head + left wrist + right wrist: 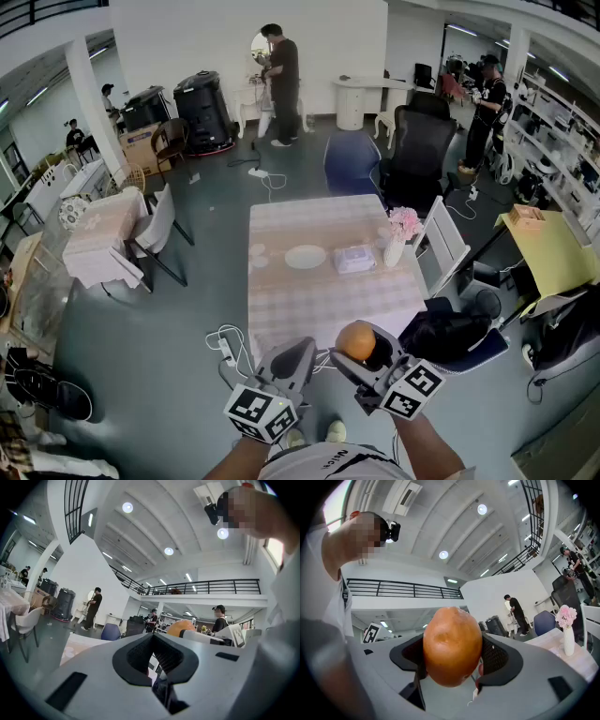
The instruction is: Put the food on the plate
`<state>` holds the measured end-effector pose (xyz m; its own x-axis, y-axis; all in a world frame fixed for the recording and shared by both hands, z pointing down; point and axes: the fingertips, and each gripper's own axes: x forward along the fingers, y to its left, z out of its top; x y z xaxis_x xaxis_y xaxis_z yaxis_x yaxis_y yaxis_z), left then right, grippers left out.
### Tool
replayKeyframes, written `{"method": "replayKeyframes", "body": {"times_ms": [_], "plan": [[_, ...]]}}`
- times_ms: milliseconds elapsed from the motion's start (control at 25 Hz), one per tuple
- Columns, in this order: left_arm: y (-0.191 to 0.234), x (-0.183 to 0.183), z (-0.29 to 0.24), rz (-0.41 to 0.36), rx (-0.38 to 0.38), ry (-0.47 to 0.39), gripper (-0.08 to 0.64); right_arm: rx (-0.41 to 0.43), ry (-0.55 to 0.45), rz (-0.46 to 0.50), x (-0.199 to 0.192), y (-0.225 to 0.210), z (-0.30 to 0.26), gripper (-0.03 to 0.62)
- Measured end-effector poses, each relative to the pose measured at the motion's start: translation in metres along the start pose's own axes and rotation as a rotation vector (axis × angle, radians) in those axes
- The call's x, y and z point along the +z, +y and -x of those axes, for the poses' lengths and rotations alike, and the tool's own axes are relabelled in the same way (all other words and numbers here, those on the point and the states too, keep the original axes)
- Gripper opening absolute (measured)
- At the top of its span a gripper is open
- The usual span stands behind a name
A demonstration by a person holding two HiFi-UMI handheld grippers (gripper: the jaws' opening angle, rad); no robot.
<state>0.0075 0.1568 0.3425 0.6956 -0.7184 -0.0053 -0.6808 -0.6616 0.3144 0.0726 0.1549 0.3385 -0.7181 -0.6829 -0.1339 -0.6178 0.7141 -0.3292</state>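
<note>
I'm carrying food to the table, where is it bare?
Bare: the checked tablecloth this side of the round white plate; the plate is empty too. Crowded at right: white packet, white vase of pink flowers.

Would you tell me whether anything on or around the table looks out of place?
Nothing on the table looks wrong: the plate lies flat, the vase stands upright. The right tongs grip the potato squarely. Only a power strip with loose cable on the floor by the table's near left corner might trip someone.
</note>
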Motion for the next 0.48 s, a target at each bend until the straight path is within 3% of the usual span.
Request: {"method": "replayKeyframes", "body": {"times_ms": [480], "plan": [[-0.0029, -0.0009, -0.008, -0.002, 0.009, 0.003, 0.006, 0.013, -0.002, -0.004, 0.0023, -0.0068, 0.0008, 0.347]]}}
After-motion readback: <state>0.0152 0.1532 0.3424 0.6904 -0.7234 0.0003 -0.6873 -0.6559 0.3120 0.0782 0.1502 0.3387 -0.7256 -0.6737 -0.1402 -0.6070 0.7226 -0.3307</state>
